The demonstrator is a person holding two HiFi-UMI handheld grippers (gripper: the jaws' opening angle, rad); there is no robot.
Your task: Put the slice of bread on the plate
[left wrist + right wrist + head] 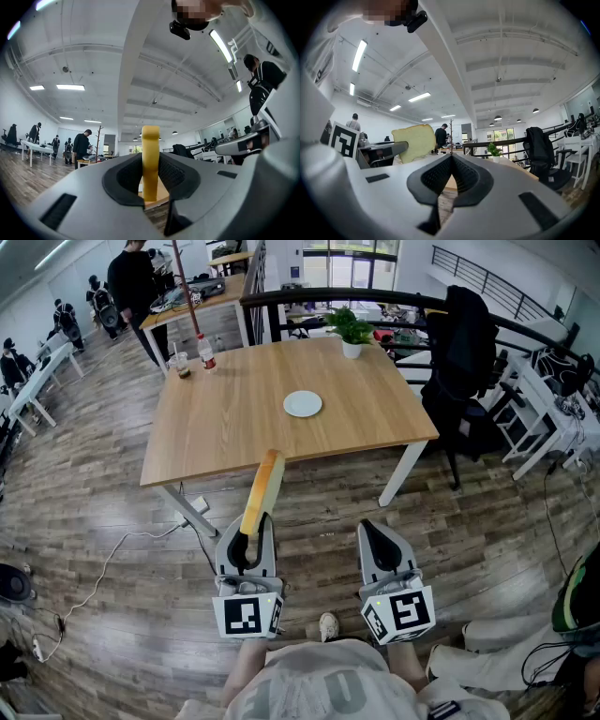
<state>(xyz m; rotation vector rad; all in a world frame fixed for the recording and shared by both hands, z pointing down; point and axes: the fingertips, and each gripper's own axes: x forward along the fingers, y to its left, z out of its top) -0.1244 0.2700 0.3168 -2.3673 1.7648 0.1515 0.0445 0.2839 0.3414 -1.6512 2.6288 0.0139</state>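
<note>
My left gripper clamped on the slice of bread, thin, yellow-crusted, edge-up, short of the wooden table, round white plate near its middle, my right gripper closed, empty.

place: open-plan office | signs: wooden table, white desks, ceiling strip lights (people standing at benches)

Light wooden table with white legs: a leafy green plant in a white pot at its 1 o'clock corner, a red-labelled clear bottle beside a dark-filled glass at 11 o'clock
</note>
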